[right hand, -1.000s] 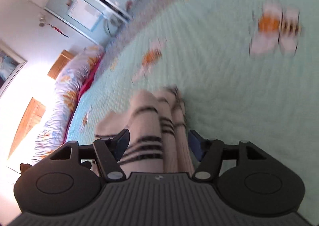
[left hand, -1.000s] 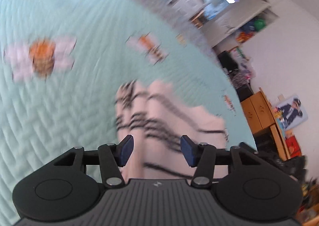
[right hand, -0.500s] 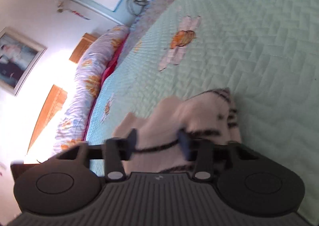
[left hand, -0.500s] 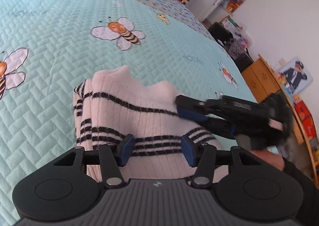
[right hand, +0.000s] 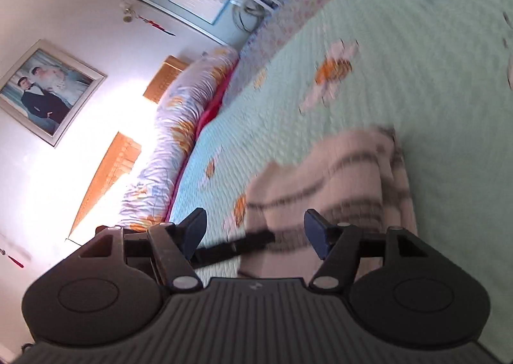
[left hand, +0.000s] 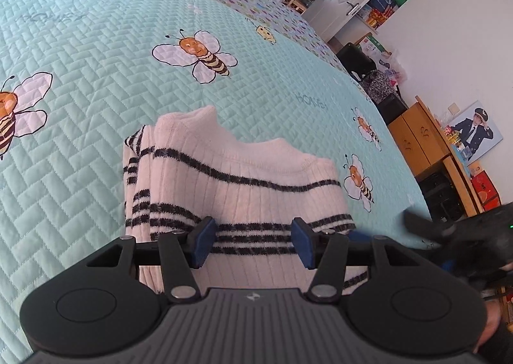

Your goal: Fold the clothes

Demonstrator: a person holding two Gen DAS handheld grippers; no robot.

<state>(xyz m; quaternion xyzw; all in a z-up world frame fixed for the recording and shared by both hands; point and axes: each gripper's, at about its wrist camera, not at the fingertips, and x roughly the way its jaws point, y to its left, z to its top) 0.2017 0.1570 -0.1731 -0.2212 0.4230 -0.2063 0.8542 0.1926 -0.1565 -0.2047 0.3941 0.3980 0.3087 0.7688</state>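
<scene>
Cream ribbed sweater [left hand: 243,178] with thin black stripes lies on a mint quilted bedspread [left hand: 96,53] printed with orange-and-white bees.

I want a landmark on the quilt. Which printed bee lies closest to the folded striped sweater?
The small bee beside the sweater's right edge, nearly touching it. The big bee beyond and the bee at the left edge lie clearly farther away.

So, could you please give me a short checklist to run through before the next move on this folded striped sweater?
1. Sweater folded and lying on the bee-print quilt: ok.
2. Left hand-held gripper free of fabric, pads apart above the sweater: ok.
3. Right hand-held gripper released: ok, jaws opening, no cloth pinched between them.
4. Edges of the fold aligned: cannot tell, the near part is hidden behind the gripper.
5. Right wrist view sharp enough to aim: not ok, blurred.
</scene>
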